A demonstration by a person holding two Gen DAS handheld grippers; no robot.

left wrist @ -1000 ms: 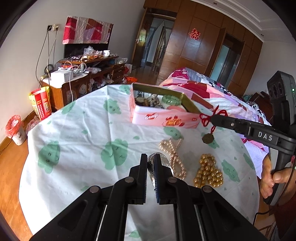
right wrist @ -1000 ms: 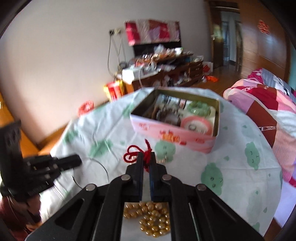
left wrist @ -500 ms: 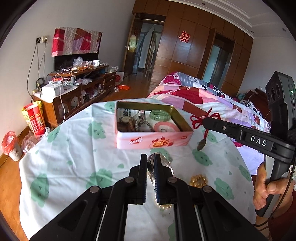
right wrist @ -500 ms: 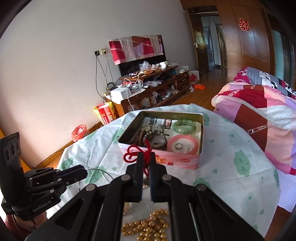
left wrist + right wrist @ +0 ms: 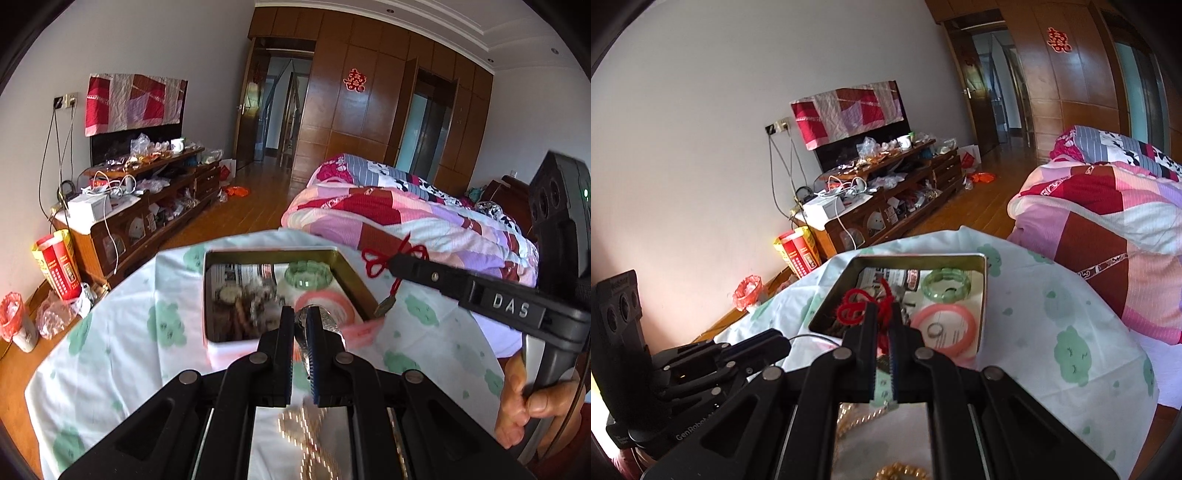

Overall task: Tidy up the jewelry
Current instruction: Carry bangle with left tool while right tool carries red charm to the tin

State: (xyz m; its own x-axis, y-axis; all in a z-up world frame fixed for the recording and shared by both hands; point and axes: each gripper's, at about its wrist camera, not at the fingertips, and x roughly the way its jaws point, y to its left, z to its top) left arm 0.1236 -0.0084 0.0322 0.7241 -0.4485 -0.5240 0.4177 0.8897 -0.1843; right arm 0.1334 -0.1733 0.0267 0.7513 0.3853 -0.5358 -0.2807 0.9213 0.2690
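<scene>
- Presently, left gripper (image 5: 301,322) clenched on a silver bangle (image 5: 325,320), held just before the tin (image 5: 218,345).
- Right gripper (image 5: 884,314) clenched on a red cord charm (image 5: 855,308), over the tin's near edge.
- Beyond: green bangle (image 5: 945,283), pink bangle (image 5: 943,328) inside.

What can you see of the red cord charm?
The charm is a red knotted cord with looped bows and a small dark bronze-looking pendant hanging from a thin strand. The right gripper is shut on the knot, so it dangles in the air. In the left view the pendant hangs at the right edge of the tin, just over its rim; contact cannot be told. In the right view the knot sits over the tin's open interior. The pendant's face is too small to read.
</scene>
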